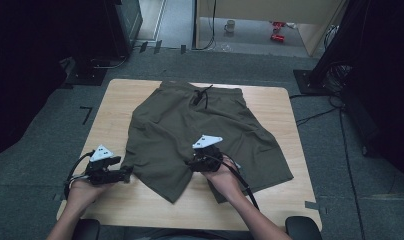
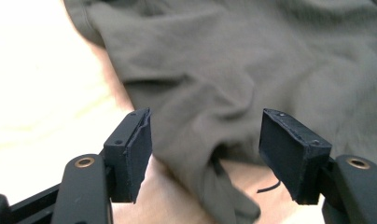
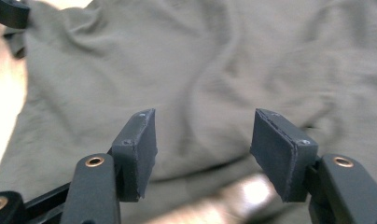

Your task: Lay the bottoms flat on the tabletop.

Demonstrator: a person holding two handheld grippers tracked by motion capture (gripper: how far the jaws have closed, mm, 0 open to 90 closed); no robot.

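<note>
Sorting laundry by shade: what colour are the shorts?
Olive green, plain; the shorts show best in the high view.

Shorts (image 2: 252, 70) cut off by the frame edges ahead of the left gripper (image 2: 205, 140), fabric ahead of the right gripper (image 3: 203, 140) blurred, hem beneath the right hand (image 1: 221, 175) hidden, small far objects (image 1: 277, 30) beyond the table (image 1: 140, 205) unidentifiable.

The shorts (image 1: 190, 130) are plain olive green with a dark drawstring (image 1: 202, 95) at the waistband. The worktop (image 1: 285, 110) is pale wood with a light grain. Each hand-held gripper, left (image 1: 126, 175) and right (image 1: 197, 161), is black with a light grey three-cornered plate on top. The floor (image 1: 370, 200) is grey.
</note>
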